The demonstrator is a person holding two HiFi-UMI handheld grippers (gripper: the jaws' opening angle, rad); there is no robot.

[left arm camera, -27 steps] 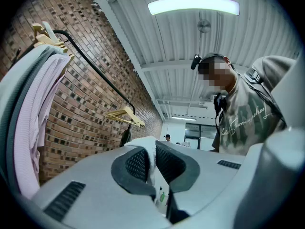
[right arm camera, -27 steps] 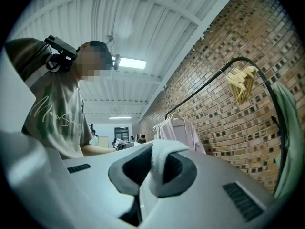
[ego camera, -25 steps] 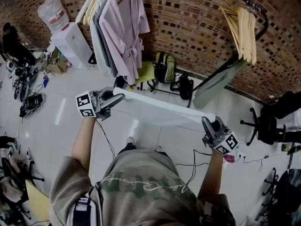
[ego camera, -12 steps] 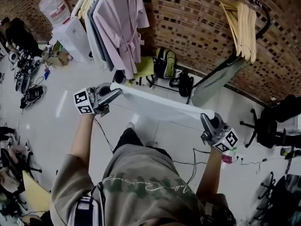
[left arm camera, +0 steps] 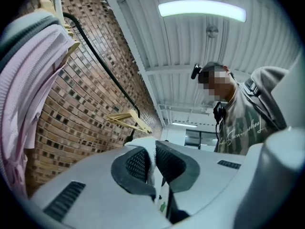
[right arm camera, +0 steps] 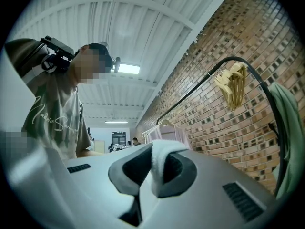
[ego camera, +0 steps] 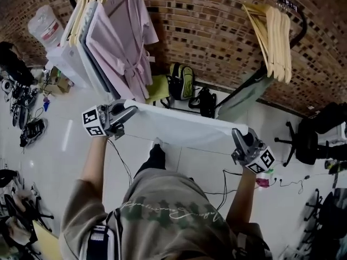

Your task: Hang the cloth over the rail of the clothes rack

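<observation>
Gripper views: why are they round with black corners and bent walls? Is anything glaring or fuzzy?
Left gripper view: the wide lens curves the brick wall, corners go black, the ceiling lamp glares white. Right gripper view: same bending; the cloth in the jaws looks soft. Head view: the floor shines.

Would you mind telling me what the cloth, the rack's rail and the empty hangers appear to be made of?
Cloth: white, soft fabric, probably terry or cotton; its surface is nubbly and matte, and it drapes limply.
Rail: likely black-painted metal tube; it is thin and smoothly bent.
Hangers: pale unpainted wood, judging by their colour; the grain is too small to tell.
</observation>
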